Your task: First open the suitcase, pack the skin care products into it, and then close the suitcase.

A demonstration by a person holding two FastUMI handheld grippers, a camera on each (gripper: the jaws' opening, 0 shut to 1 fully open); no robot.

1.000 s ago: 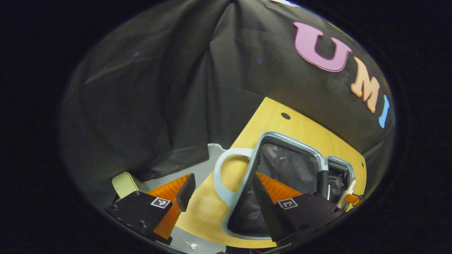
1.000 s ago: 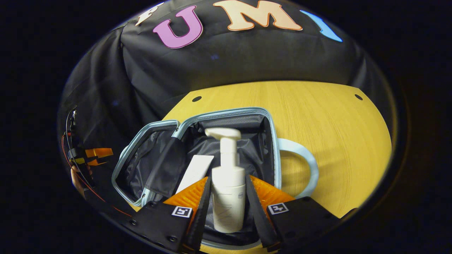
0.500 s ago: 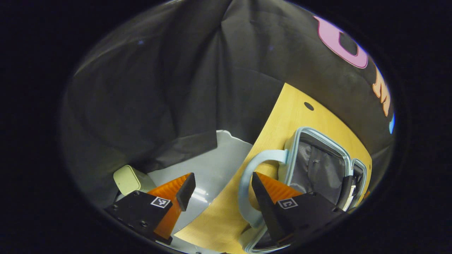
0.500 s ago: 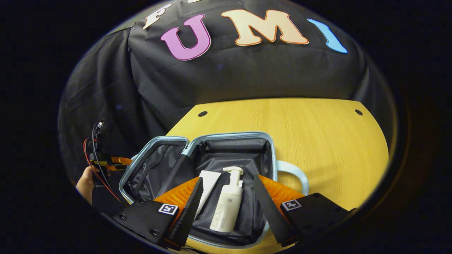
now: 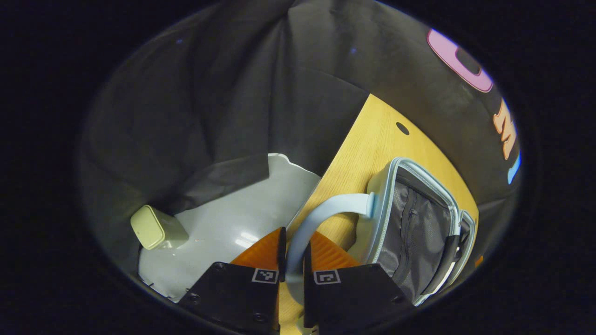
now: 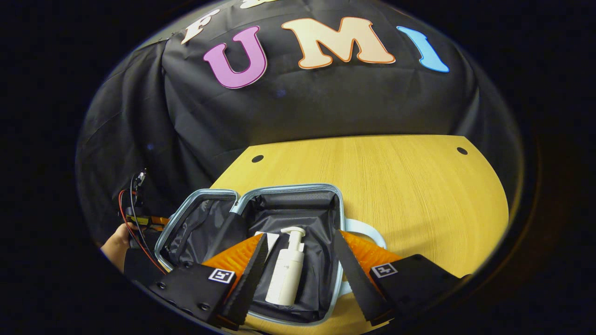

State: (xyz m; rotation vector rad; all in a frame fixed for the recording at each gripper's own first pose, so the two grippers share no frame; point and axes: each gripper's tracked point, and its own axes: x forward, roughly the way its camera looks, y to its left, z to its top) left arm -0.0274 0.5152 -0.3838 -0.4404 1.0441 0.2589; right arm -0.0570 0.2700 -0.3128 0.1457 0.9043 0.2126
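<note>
The desk point(image 6: 396, 177) fills the middle of the right gripper view. The open suitcase point(image 6: 288, 191) lies at lower centre, holding a pump bottle point(image 6: 285, 274) and a white tube point(image 6: 270, 236). The right tool point(image 6: 298, 274) hangs spread apart over them. In the left gripper view, the left tool point(image 5: 292, 270) is clamped on the handle point(image 5: 321, 211), lower centre.

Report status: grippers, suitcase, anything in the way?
Left gripper shut on pale blue suitcase handle. Right gripper open above open pale blue suitcase. White pump bottle and white tube lie inside. No obstruction seen.
</note>
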